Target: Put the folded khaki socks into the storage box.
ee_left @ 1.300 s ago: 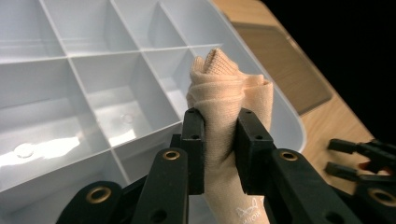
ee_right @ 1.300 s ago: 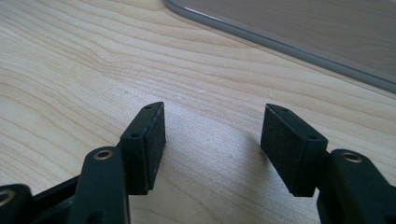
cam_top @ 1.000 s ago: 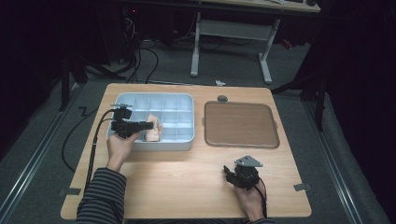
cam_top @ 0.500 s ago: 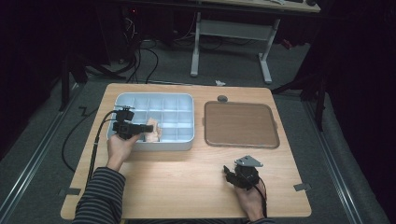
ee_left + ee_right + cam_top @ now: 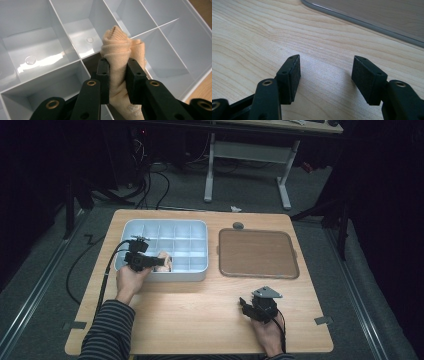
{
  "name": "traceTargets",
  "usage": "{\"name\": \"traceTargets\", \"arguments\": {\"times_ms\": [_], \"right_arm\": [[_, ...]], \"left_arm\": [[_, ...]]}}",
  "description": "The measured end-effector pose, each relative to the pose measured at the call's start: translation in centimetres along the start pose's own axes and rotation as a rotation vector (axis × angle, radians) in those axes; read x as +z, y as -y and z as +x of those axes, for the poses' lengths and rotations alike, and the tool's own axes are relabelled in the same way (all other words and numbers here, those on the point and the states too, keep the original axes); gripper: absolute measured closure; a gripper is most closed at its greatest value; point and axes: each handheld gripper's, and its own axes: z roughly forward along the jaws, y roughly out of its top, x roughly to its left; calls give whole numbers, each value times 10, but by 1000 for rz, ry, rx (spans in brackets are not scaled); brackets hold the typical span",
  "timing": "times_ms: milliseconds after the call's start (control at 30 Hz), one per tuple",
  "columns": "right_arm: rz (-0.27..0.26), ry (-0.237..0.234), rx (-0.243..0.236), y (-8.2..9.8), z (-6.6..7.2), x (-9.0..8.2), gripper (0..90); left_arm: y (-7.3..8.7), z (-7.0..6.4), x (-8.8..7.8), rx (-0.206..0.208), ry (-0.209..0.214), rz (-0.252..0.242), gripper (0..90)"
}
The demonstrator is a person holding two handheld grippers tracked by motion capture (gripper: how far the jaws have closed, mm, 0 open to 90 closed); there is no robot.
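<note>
A pale wooden table [image 5: 200, 310] takes up the middle of the high view, ringed by dark floor. On its upper right lies a flat brown tray [image 5: 258, 253] with a thin grey rim, its surface bare; a corner of that tray crosses the top right of the right gripper view. On the table's upper left sits a light grey divided box [image 5: 187, 240], split into rows of square compartments whose floors shine bare in the left gripper view. At the lower edge of that box, in the left-centre of the high view, the left gripper [image 5: 159, 262] is clenched on a rolled beige cloth [image 5: 117, 47], the two black pads pinching its middle so that its rolled end stands above the jaws, over the partition walls near the box's near edge. In the lower right of the high view the right gripper [image 5: 245, 304] rests low over bare wood, its jaws spread apart with nothing between them. Faint pale marks near the cloth's lower end are too blurred to read.
</note>
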Motion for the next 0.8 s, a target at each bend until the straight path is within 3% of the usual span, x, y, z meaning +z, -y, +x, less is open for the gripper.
{"name": "traceTargets", "arguments": {"times_ms": [267, 400, 533, 800], "right_arm": [[3, -12, 14, 0, -1, 0, 409], [3, -14, 15, 0, -1, 0, 409], [4, -13, 17, 0, -2, 0, 402], [4, -13, 18, 0, -2, 0, 401]], "left_arm": [[0, 0, 5, 2, 3, 24, 757], [0, -4, 6, 27, -32, 30, 757], [-7, -14, 9, 90, -92, 79, 756], [-8, -14, 13, 82, -105, 114, 755]]}}
